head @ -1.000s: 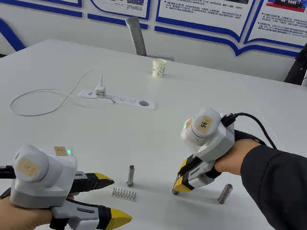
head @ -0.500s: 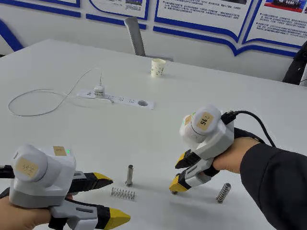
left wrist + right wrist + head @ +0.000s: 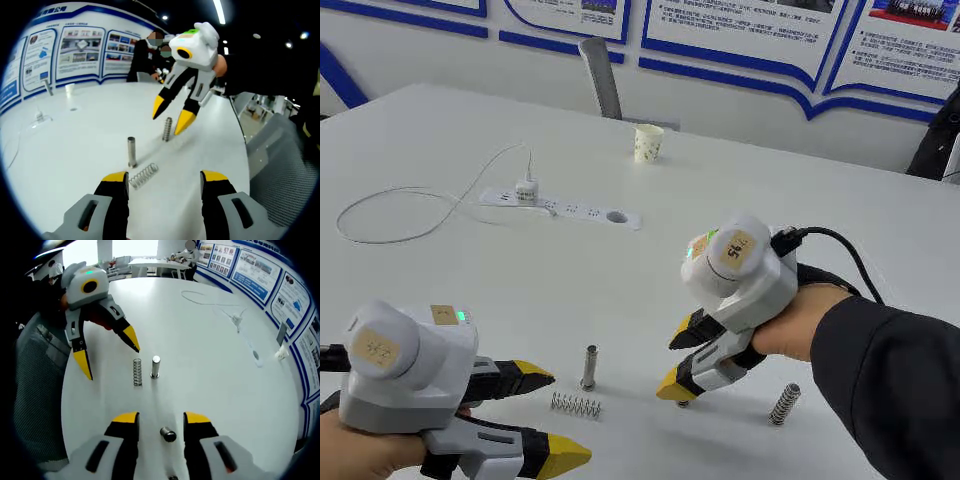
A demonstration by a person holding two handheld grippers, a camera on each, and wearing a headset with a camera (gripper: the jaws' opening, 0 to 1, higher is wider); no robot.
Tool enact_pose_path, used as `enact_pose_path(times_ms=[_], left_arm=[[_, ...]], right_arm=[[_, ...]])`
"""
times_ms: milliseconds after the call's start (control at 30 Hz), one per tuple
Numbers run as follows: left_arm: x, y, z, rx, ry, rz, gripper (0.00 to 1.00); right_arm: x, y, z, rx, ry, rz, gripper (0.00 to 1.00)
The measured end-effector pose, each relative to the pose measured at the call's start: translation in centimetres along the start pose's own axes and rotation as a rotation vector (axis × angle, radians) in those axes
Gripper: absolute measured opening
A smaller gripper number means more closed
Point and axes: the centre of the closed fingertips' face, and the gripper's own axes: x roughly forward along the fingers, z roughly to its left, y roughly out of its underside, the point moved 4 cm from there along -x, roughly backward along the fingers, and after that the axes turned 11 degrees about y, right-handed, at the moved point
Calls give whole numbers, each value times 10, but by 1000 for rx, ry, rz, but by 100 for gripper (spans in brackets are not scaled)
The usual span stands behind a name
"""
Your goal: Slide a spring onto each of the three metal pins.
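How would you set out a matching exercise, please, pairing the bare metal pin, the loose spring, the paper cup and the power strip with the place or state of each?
Things:
1. bare silver metal pin
2. loose silver coil spring
3. small white paper cup
4. long white power strip

Place or state:
A. lying on its side, on no pin
B. standing upright with no spring on it
C. has a white charger plugged into it
D. standing far back, near the grey chair

Pairs: 1-B; 2-A; 3-D; 4-C
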Motion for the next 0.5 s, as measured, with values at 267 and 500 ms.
enact_pose_path(times_ms=[267,500], left_arm=[[0,0,0,1,1,0,59],[-1,0,0,1,-1,-1,59]], right_arm=[[4,-8,11,-8,-20,-3,34],[8,-12,19,-14,-38,-3,32]])
